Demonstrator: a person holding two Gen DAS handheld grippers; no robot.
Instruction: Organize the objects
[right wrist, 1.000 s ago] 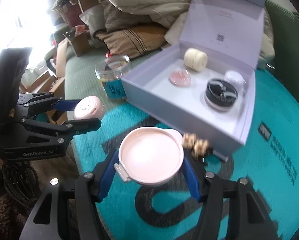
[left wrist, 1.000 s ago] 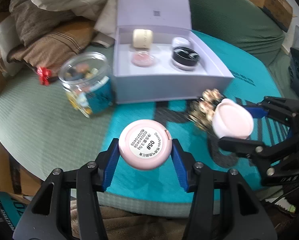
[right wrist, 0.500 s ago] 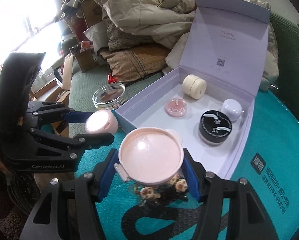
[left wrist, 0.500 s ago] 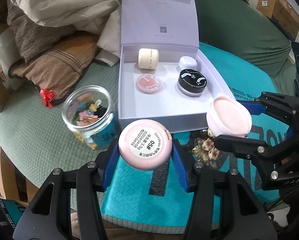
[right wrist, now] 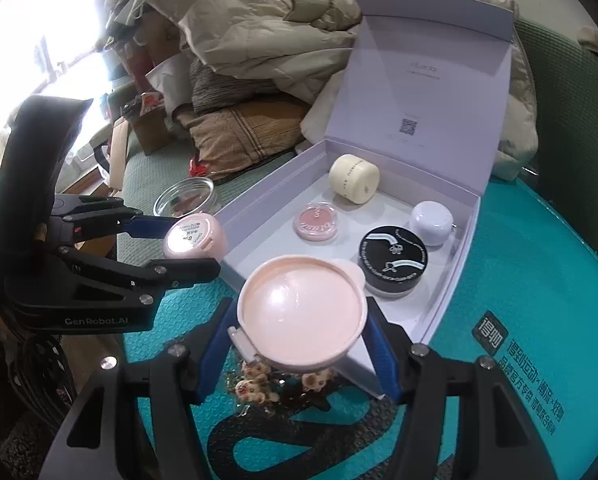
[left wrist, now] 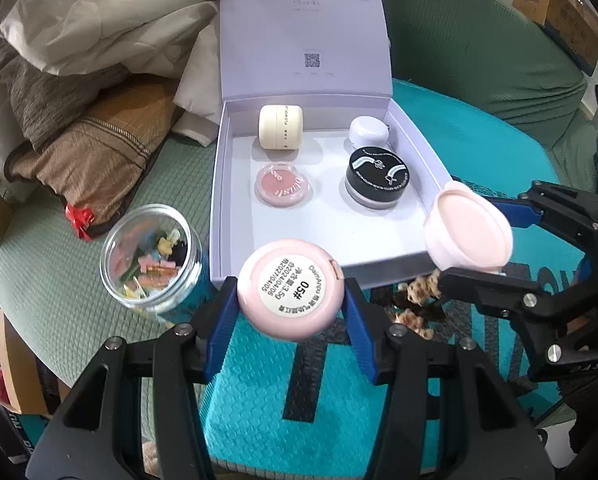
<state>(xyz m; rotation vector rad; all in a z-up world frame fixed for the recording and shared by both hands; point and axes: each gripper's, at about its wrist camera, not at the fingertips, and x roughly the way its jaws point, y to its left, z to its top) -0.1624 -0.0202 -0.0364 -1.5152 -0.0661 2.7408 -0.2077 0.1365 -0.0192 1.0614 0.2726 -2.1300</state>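
Observation:
My left gripper (left wrist: pixel 291 300) is shut on a pink round compact (left wrist: pixel 290 295), its labelled underside facing me; it also shows in the right wrist view (right wrist: pixel 193 237). My right gripper (right wrist: pixel 301 322) is shut on a pink round lid-like piece (right wrist: pixel 301 314), which shows at the right of the left wrist view (left wrist: pixel 469 234). Both are held above the front edge of an open lilac box (left wrist: pixel 235 216). The box holds a cream jar (left wrist: pixel 281 127), a pink blush pot (left wrist: pixel 282 183), a black jar (left wrist: pixel 377 178) and a small white jar (left wrist: pixel 369 132).
A clear jar of small clips (left wrist: pixel 151 260) stands left of the box. A brown beaded hair accessory (right wrist: pixel 259 384) lies on the teal mat (left wrist: pixel 259 400) below the grippers. Piled bedding and cushions (left wrist: pixel 79 60) fill the back left. The box lid (left wrist: pixel 305 28) stands upright behind.
Both grippers, each holding its pink piece, have risen and moved toward the box, so its inside now shows more from above. The two pieces stay apart.

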